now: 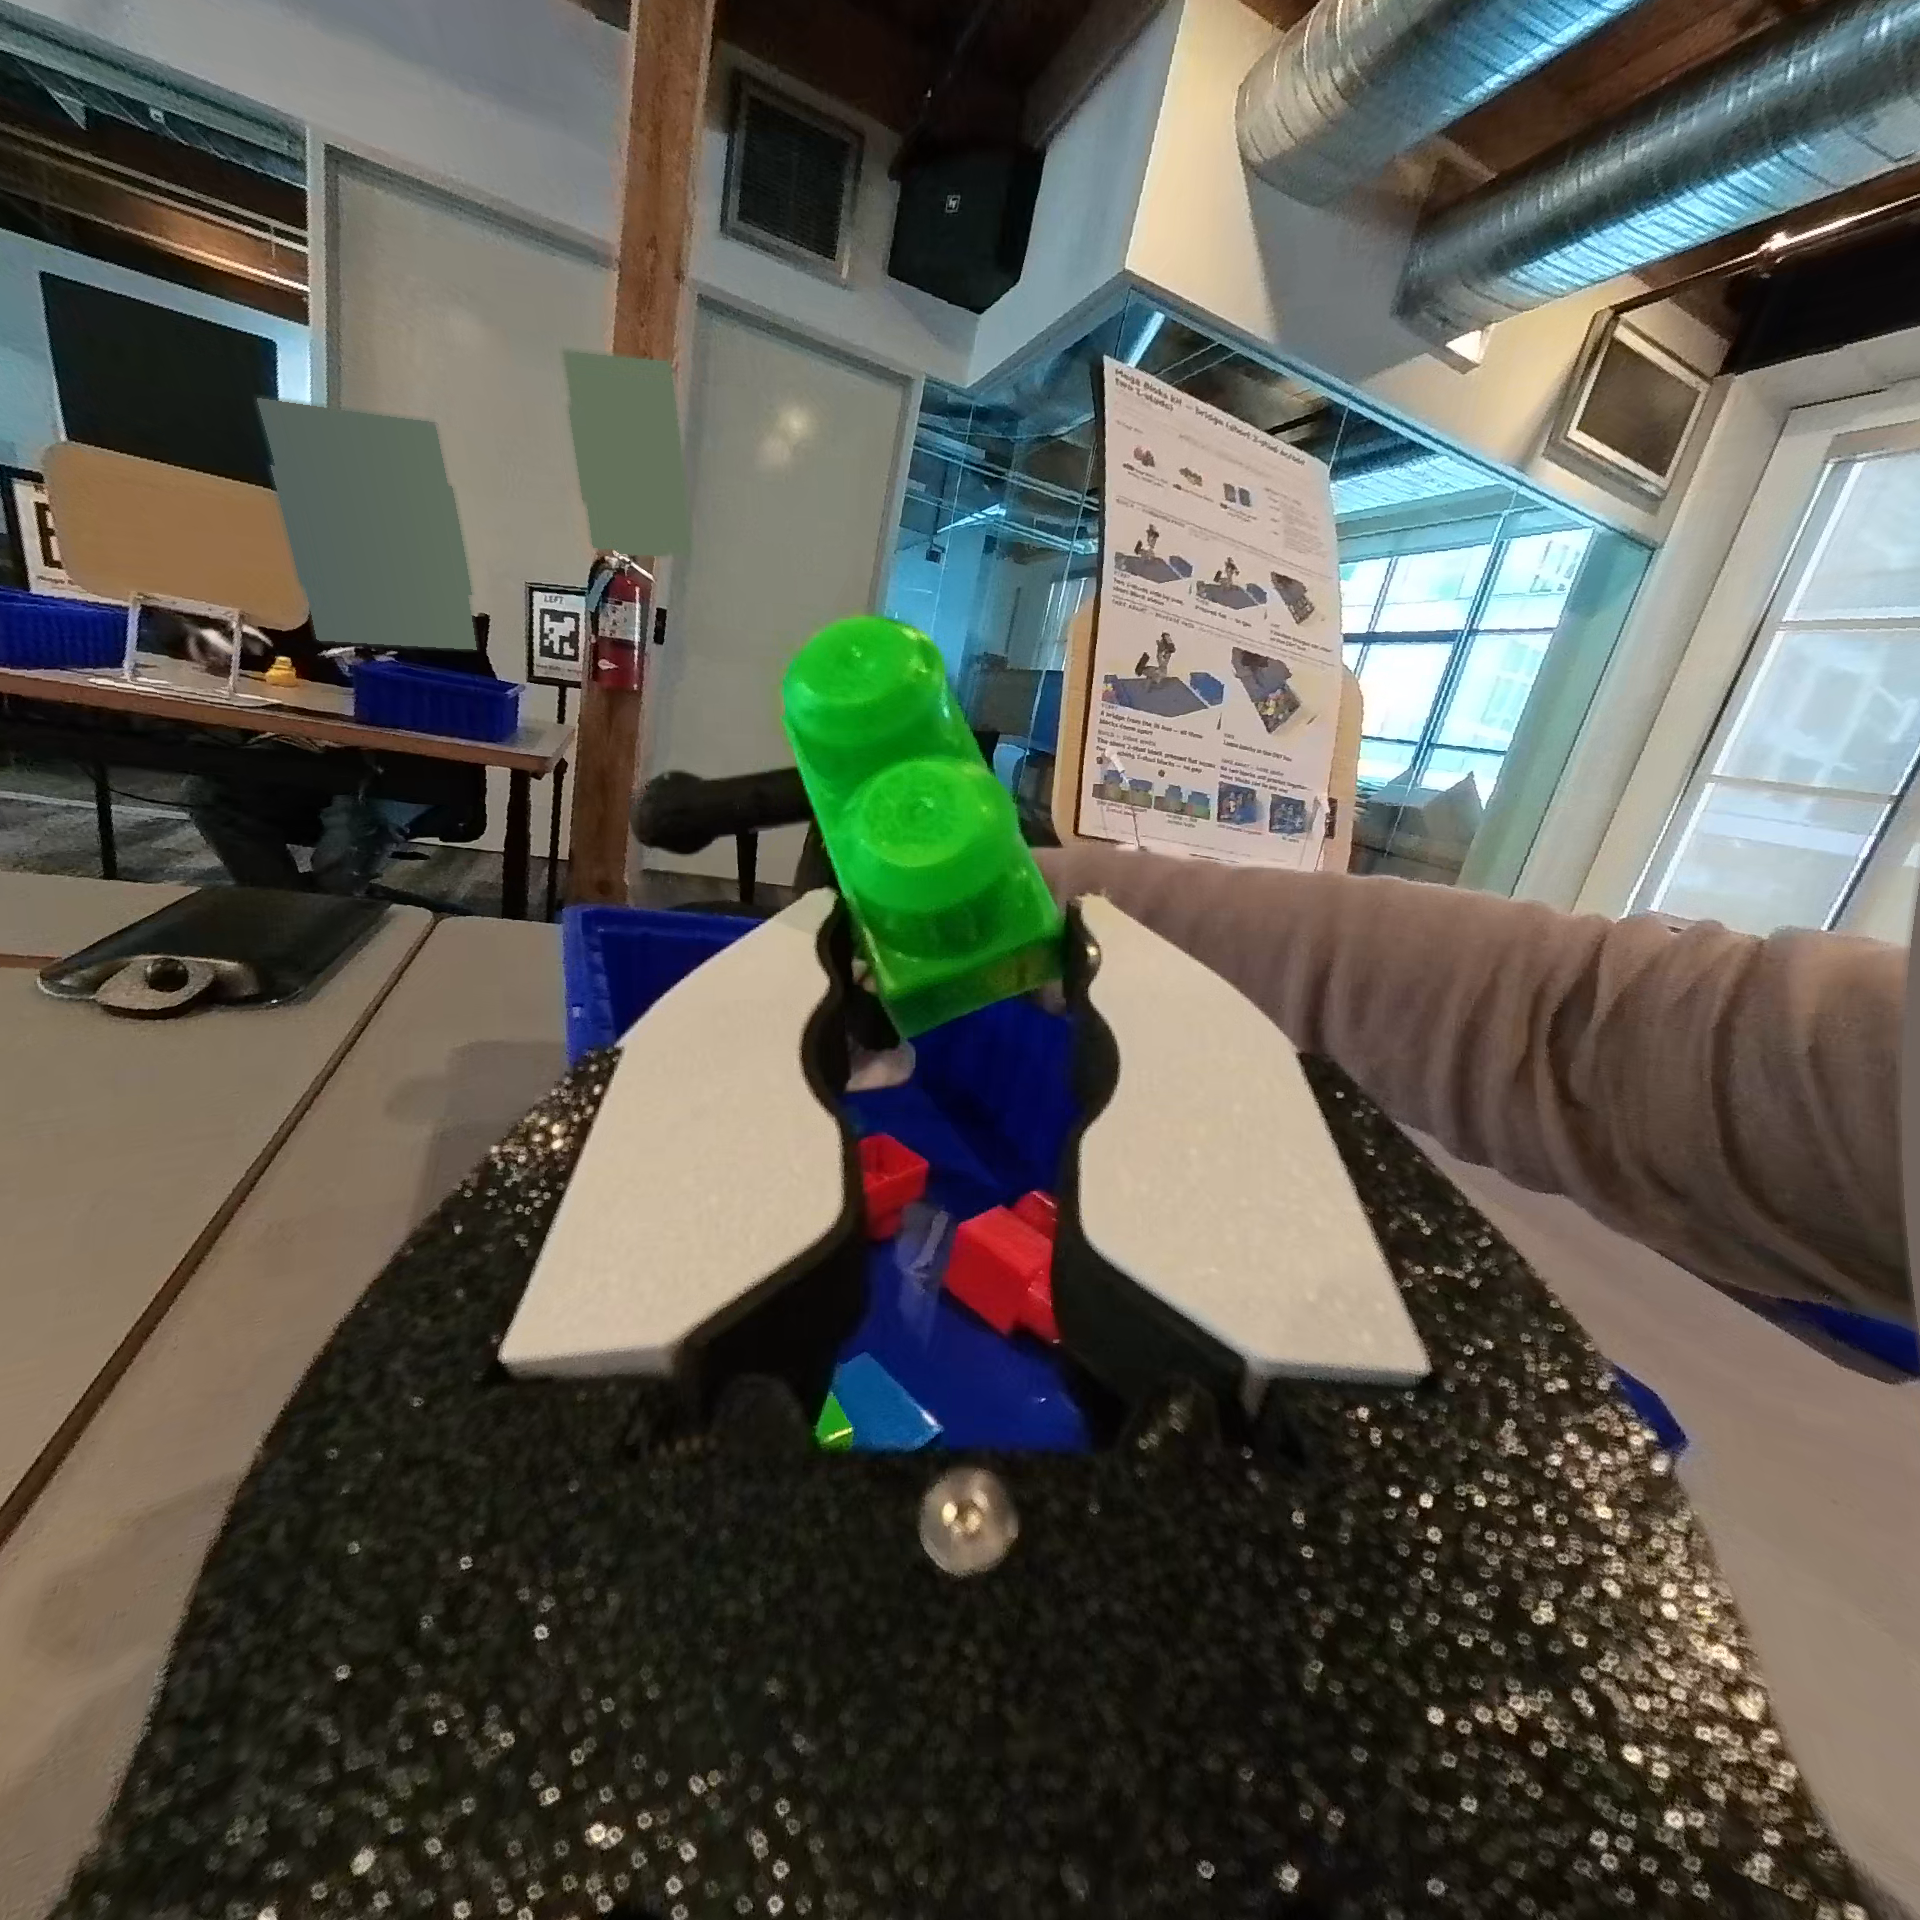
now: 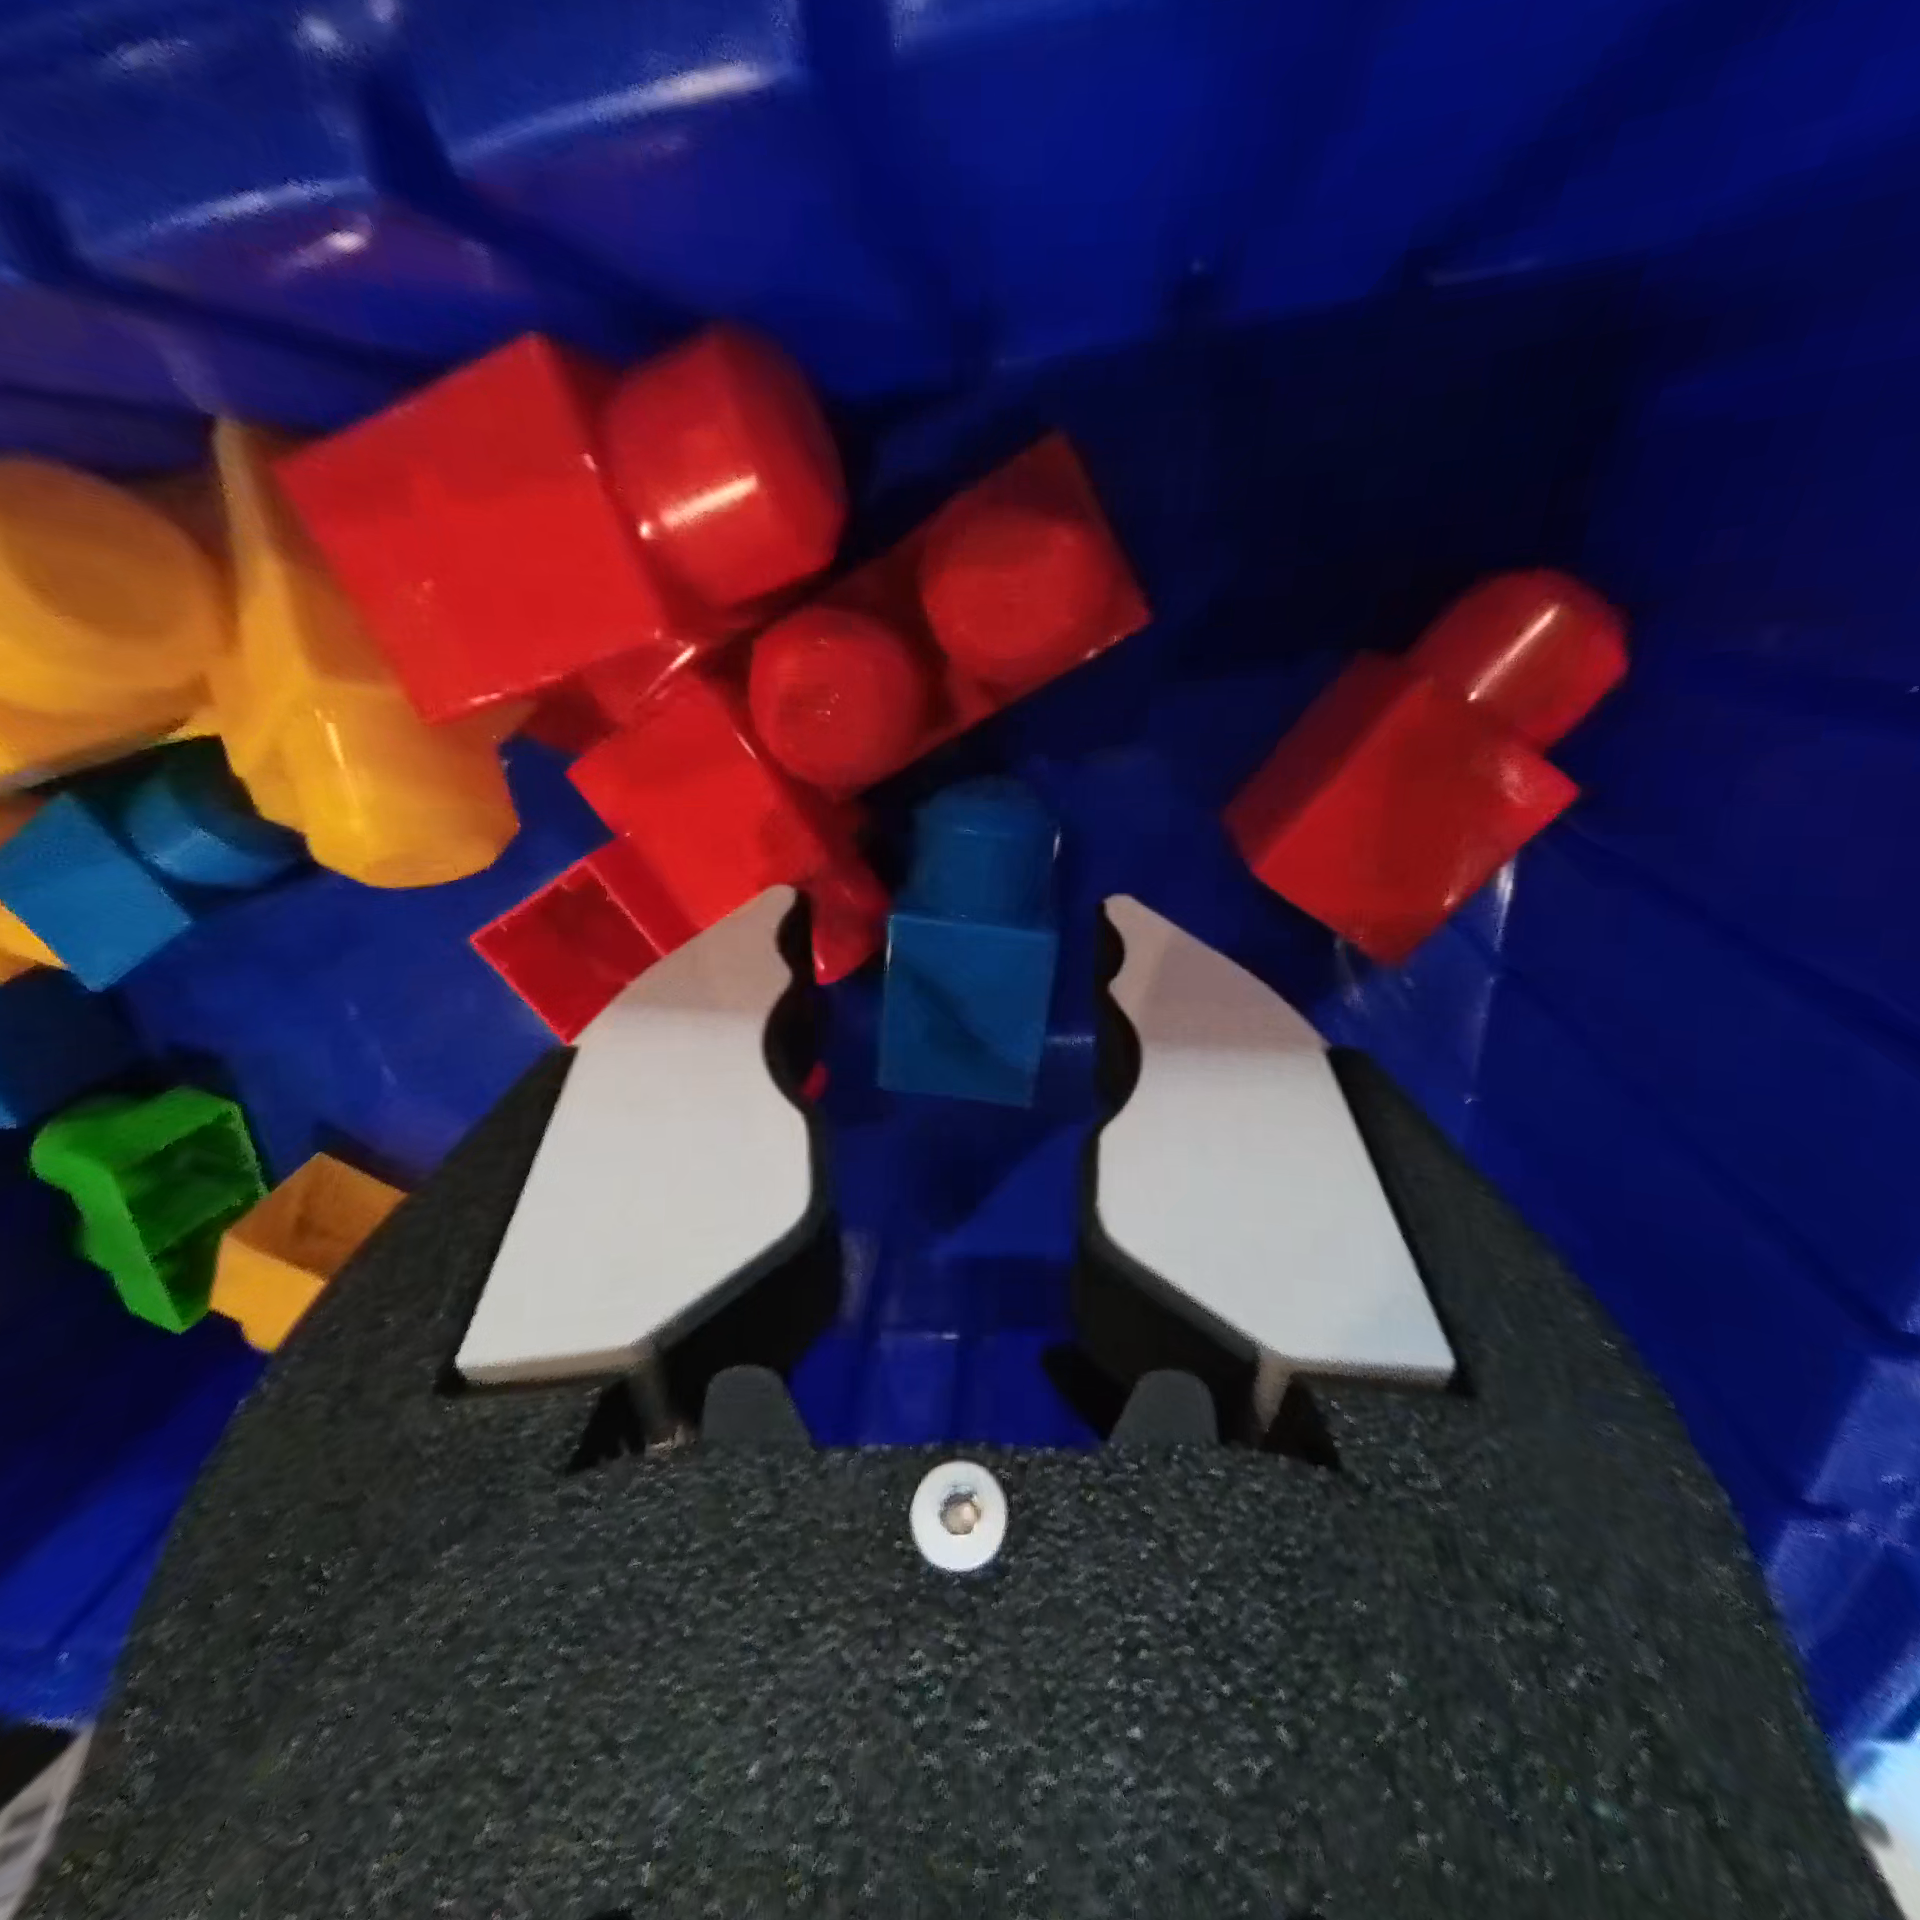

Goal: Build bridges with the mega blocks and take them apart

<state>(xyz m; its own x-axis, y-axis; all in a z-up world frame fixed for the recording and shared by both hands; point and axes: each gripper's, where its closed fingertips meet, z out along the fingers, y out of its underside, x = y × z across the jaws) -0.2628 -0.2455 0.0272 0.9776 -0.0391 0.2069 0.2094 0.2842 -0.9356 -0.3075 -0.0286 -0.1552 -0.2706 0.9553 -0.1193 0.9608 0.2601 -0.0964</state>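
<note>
Blue bin point(image 2: 1351, 260) crowds the right gripper point(image 2: 951, 935), jaws spread around a one-stud blue block point(image 2: 961, 997) with red blocks point(image 2: 727, 810) touching at 10 o'clock, risking a snag; left gripper point(image 1: 951, 935) pinches a green block point(image 1: 914, 831) by its base, could pivot.

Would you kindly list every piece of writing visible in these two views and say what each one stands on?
I will not copy the wording; these things bear it.
White instruction poster: headings and small captions beside pictures.
Small framed sign by the wooden post: a short word above a black-and-white square marker.
Fire extinguisher: label too small to read.
Right wrist view: no writing on the blocks.
</note>
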